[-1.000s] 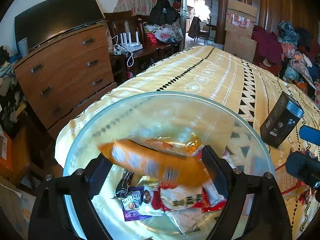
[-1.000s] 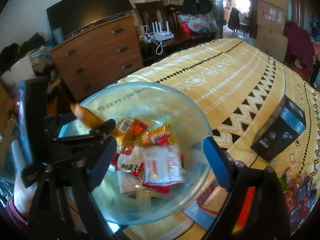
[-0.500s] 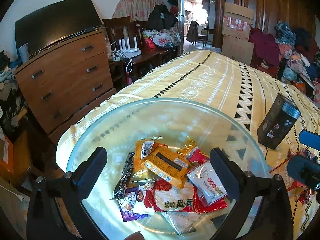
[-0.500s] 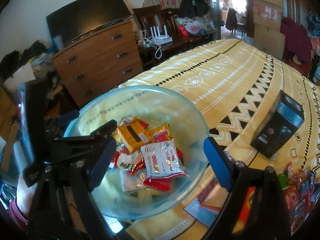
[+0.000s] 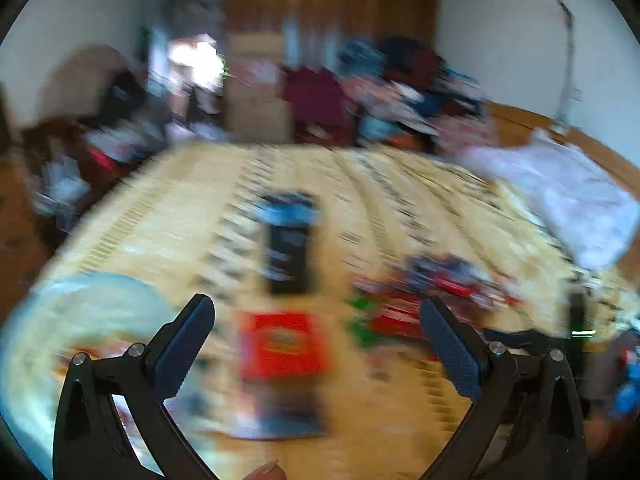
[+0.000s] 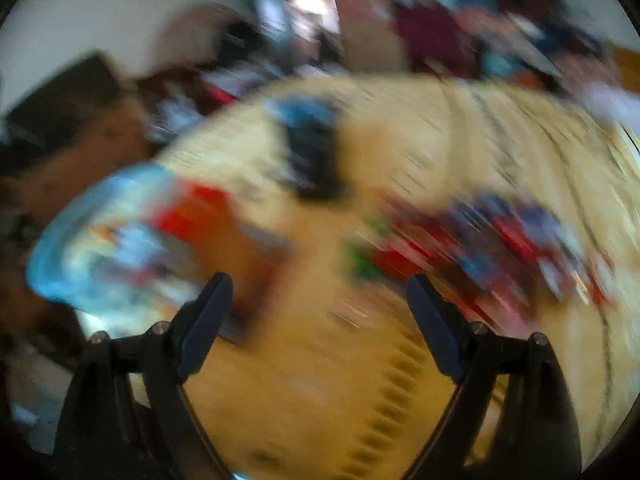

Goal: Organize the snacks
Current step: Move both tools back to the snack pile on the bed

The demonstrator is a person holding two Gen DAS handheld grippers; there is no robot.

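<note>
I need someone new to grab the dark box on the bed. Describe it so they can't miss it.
Start at the yellow patterned bedspread that fills the view. Near its middle, beyond the red packet and right of the glass bowl, lies the dark box. It is the only black, upright-looking block, with a blue end; the snack pile is red and blue.

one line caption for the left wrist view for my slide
Open left gripper over a blurred red packet, glass bowl at left.
</note>
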